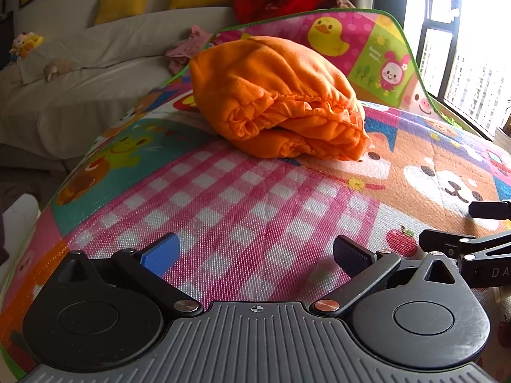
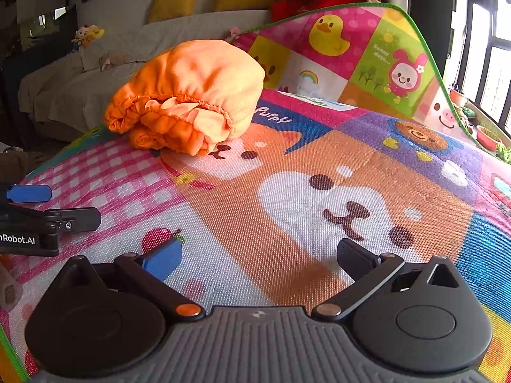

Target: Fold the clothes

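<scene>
My left gripper [image 1: 255, 255] has its fingers spread wide over the pink checked patch of the play mat [image 1: 223, 210], holding nothing. My right gripper [image 2: 260, 260] is likewise wide apart and empty, above the printed puppy face, just beside the left one. Ahead of both, well apart from the fingers, the orange garment [image 1: 274, 99] lies bundled on the mat, its gathered elastic hem facing me. Beyond it the mat's far edge curls upward, and behind that stands a sofa [image 1: 95, 73] with yellow cushions [image 1: 123, 3].
</scene>
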`<action>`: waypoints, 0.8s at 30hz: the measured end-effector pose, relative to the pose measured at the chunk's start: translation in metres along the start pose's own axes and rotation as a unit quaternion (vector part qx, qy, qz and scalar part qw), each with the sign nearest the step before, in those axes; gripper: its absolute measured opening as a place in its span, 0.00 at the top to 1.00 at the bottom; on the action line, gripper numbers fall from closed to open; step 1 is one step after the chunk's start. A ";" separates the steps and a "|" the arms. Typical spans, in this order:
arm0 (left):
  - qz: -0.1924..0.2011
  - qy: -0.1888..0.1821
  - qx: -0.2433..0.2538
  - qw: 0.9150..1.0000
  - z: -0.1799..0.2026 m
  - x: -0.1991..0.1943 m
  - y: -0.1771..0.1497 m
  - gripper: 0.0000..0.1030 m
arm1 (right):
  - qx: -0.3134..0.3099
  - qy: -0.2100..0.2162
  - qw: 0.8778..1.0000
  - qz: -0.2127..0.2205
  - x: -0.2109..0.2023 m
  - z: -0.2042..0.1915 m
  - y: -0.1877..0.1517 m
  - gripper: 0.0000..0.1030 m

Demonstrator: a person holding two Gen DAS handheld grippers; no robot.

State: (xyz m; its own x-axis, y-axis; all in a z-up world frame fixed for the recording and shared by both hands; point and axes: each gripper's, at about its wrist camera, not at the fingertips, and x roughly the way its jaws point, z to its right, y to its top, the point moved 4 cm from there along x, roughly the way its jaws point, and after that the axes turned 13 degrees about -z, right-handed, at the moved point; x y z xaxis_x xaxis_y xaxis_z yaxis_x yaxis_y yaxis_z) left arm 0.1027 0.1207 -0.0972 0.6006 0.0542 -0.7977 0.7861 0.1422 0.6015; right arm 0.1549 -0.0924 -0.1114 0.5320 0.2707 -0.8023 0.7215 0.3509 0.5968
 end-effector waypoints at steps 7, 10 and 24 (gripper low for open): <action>0.000 0.000 0.000 1.000 -0.001 0.000 0.000 0.00 | 0.001 0.000 1.000 0.000 0.000 0.000 0.000 0.00; 0.000 0.000 0.000 1.000 -0.001 0.000 0.001 0.00 | 0.002 -0.001 1.000 0.000 0.000 0.000 0.000 0.00; -0.006 0.001 0.008 1.000 0.000 0.000 0.001 0.00 | 0.010 -0.010 1.000 0.003 0.000 -0.004 -0.001 0.00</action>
State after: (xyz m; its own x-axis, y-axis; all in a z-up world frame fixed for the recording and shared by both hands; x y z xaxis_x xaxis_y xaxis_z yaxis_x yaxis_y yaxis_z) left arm 0.1035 0.1206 -0.0969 0.5909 0.0543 -0.8049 0.7956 0.1261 0.5925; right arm 0.1530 -0.0893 -0.1120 0.5448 0.2541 -0.7991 0.7271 0.3316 0.6011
